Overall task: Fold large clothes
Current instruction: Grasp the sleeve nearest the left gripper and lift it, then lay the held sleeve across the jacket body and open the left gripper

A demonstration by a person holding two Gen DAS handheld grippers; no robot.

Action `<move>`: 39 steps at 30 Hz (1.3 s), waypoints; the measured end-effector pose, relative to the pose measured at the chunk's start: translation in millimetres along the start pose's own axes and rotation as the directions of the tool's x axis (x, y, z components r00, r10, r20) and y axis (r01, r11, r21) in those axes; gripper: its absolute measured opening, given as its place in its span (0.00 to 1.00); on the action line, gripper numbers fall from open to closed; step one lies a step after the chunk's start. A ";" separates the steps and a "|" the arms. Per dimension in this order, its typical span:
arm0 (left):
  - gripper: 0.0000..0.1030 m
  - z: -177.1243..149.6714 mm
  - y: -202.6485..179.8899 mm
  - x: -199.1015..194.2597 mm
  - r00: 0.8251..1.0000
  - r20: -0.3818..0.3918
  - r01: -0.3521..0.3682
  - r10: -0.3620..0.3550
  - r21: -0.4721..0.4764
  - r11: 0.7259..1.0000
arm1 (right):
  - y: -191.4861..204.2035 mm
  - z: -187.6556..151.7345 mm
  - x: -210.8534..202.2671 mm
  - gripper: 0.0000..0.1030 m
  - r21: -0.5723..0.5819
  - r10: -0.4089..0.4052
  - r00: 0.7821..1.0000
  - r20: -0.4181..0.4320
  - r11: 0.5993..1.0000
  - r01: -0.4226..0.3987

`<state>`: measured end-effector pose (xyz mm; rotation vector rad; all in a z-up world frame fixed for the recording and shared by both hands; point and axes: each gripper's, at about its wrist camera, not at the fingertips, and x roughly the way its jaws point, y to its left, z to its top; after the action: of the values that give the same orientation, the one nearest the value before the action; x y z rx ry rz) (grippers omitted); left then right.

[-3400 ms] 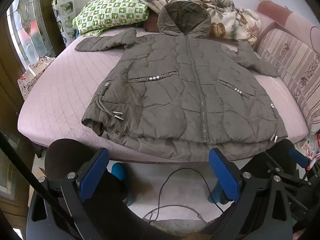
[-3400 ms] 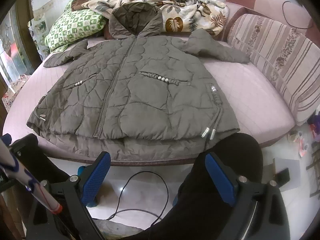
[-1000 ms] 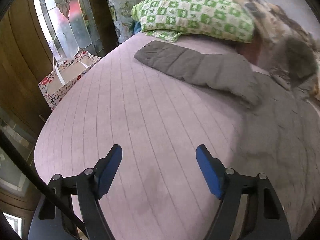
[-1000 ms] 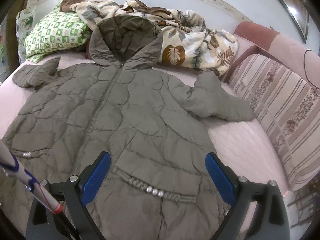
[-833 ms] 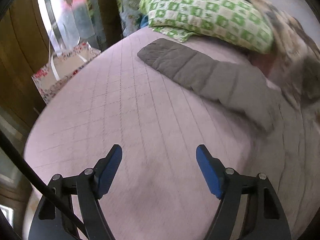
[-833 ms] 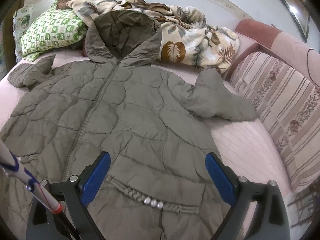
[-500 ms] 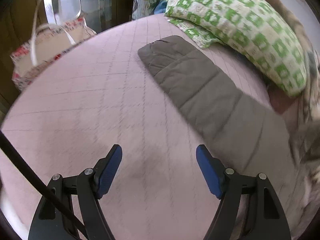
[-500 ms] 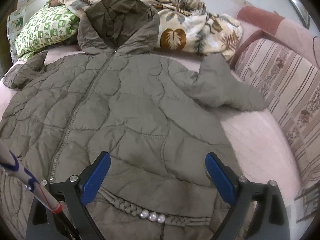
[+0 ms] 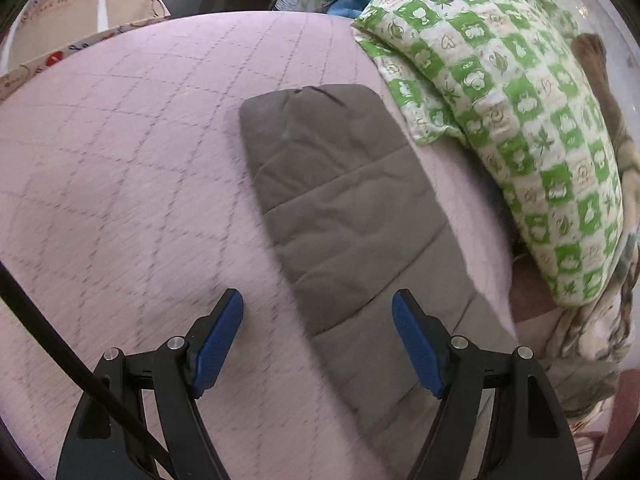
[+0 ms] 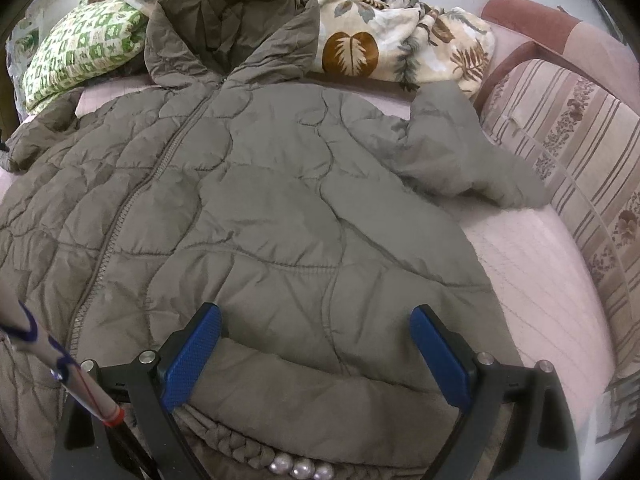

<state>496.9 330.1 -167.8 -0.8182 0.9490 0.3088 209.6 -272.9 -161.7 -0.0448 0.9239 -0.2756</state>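
Both claws have advanced over the bed [image 9: 120, 152] with jaws spread: left claw [image 9: 318, 336] now straddles the jacket sleeve [image 9: 344, 216], so we judge sleeve-folding imminent; right claw [image 10: 316, 350] overhangs the quilted jacket [image 10: 260, 208].

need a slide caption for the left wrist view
Open left gripper above the coat sleeve on a pink bed.

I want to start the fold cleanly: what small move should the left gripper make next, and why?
Probably ease the left gripper forward and down onto the jacket sleeve, then close. Its jaws are open and empty, the sleeve lies flat on the pink bedspread right ahead between the fingers, not yet touched. The right gripper hovers open over the jacket body.
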 end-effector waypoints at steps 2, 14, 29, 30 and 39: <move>0.74 3.3 -5.0 6.5 1.000 -0.001 0.016 -0.016 0.013 1.000 | 0.5 -0.1 2.6 0.95 -0.001 -0.003 1.000 -0.005 1.000 0.003; 0.27 6.8 -33.5 23.5 0.999 -0.004 -0.047 0.047 0.093 0.995 | 4.3 -0.8 12.2 0.97 -0.012 -0.024 1.000 -0.017 1.000 0.023; 0.09 -85.2 -134.5 -69.0 0.999 -0.035 0.045 -0.035 0.371 0.928 | 1.4 -0.6 -5.4 0.96 -0.005 0.008 0.999 0.042 1.000 -0.008; 0.08 -96.8 -141.4 -74.2 0.999 -0.037 0.051 -0.039 0.397 0.917 | 1.4 -0.9 -10.0 0.96 -0.005 0.017 0.998 0.058 1.000 -0.017; 0.08 -199.8 -180.5 -110.8 0.982 -0.127 0.185 -0.139 0.523 0.832 | -4.8 -0.1 -39.9 0.96 0.003 0.023 0.987 0.161 1.000 -0.023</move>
<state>417.2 74.3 -53.8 -0.3915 0.9727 -0.1441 185.7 -267.3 -129.8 -0.0508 0.7630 -0.2492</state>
